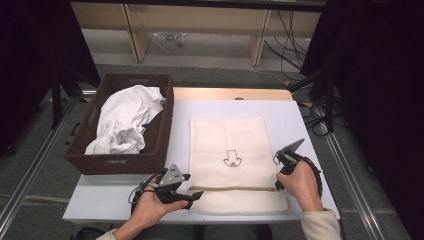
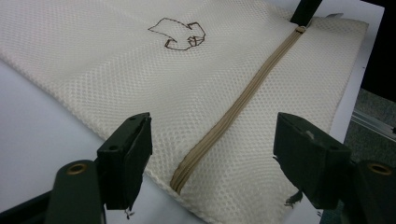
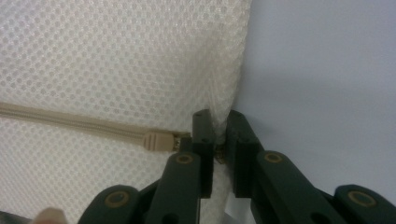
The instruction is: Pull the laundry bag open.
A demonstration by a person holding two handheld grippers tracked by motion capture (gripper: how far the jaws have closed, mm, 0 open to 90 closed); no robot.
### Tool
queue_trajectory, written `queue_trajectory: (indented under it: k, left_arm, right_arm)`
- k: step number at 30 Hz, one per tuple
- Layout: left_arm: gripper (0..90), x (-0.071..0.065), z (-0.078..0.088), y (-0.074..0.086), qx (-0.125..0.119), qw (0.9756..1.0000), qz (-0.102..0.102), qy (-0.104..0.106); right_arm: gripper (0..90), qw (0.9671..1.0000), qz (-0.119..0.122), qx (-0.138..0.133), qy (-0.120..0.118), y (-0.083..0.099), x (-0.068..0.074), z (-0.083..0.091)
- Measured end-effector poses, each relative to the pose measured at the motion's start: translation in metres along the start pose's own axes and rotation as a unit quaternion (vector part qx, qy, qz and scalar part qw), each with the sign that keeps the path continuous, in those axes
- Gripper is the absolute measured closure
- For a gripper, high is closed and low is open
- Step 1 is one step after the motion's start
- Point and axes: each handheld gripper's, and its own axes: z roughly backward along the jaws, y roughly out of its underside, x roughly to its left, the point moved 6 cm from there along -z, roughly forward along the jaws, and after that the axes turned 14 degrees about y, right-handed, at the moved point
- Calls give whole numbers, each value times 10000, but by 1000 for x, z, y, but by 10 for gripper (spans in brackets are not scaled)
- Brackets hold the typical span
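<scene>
A cream mesh laundry bag lies flat on the white table, with a small dark emblem stitched on it. A tan zipper runs across its near end. My left gripper is open at the bag's left edge, its jaws straddling the zipper's end without touching it. My right gripper is shut on a pinch of the mesh bag at its right edge, just beside the zipper slider. In the high view the right gripper sits at the zipper's right end.
A dark woven basket stands at the table's left and holds crumpled white cloth. The table's front edge runs close under both hands. Shelving legs and cables stand on the floor beyond the table.
</scene>
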Motion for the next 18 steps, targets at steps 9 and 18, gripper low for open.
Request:
queue_trajectory:
  k: [9,18]
  left_arm:
    - [303,0,-11,-14,-77,9988,-482,104]
    - [286,-16,-33,-36,-58,9968,-651,463]
  right_arm:
    - [850,9998,166,-67,15,3,-6,12]
    - [851,9990,179,-401,36,7,-3,32]
